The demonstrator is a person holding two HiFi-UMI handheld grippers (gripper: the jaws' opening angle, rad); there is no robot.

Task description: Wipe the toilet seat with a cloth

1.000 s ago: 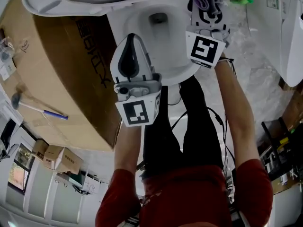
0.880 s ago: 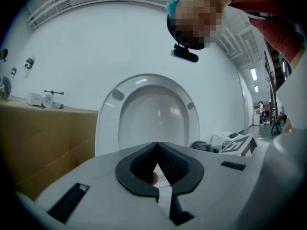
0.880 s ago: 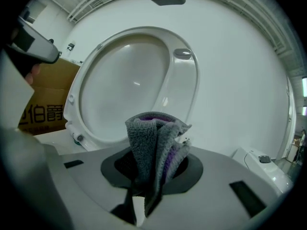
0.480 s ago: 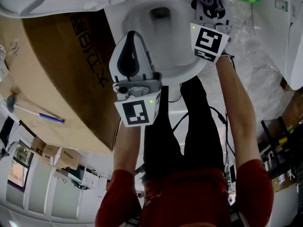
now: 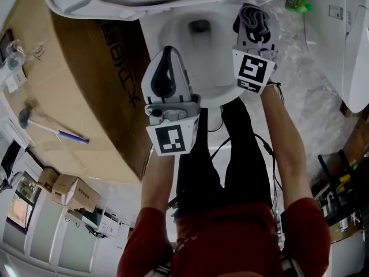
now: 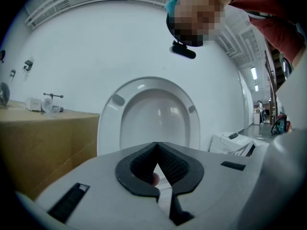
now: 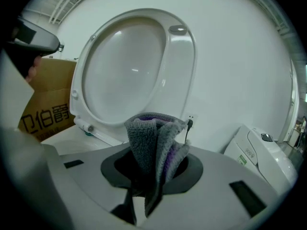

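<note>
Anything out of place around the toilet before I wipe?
Nothing spilled or broken. A blue-handled hammer lies loose on the brown cardboard box beside the white toilet, an odd place for a tool.

White wall (image 6: pixel 86 42), large cardboard box (image 5: pixel 81 85), pale mottled floor (image 5: pixel 314 97), ceiling strip lights (image 6: pixel 253 73)

The toilet bowl (image 5: pixel 213 56) and its raised lid (image 7: pixel 127 63) are smooth, glossy white with bright highlights. The cloth (image 7: pixel 151 143) is a fuzzy grey and purple pile, and the cardboard box (image 5: pixel 81 97) is matt brown. The left gripper (image 6: pixel 156 146) has a smooth, matt grey plastic shell and rough, finely textured black pads (image 6: pixel 173 164).
</note>
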